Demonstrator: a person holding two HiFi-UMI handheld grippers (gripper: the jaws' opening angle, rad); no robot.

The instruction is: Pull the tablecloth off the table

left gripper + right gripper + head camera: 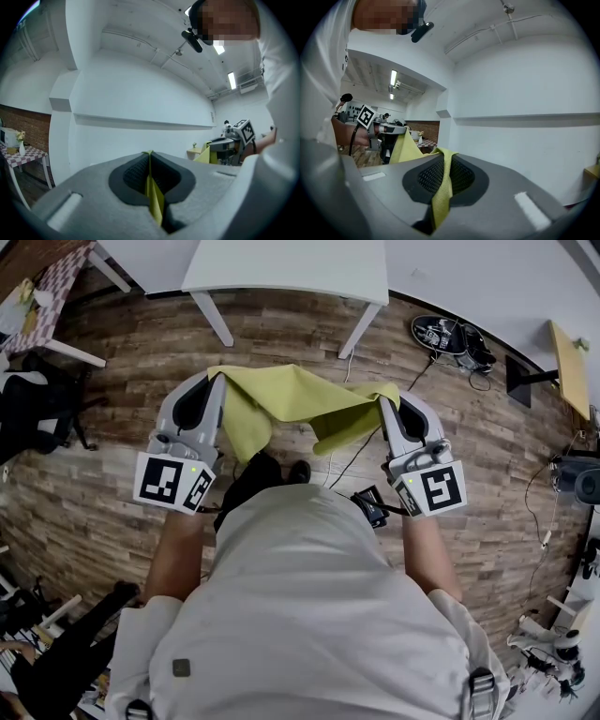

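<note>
The yellow-green tablecloth [298,399] hangs in the air between my two grippers, sagging in folds above the wooden floor, clear of the white table [291,266] further ahead. My left gripper [217,381] is shut on the cloth's left edge; in the left gripper view a thin strip of tablecloth [153,197] is pinched between the jaws. My right gripper [383,401] is shut on the right edge, and in the right gripper view the tablecloth [442,187] drapes out from the closed jaws. Both grippers point upward, held close in front of the person's chest.
The white table's legs [214,317] stand just beyond the cloth. A second table with a checked cover [47,296] is at far left, a black chair [37,413] beside it. Cables and a black device [450,336] lie on the floor at right, with equipment [574,474] along the right edge.
</note>
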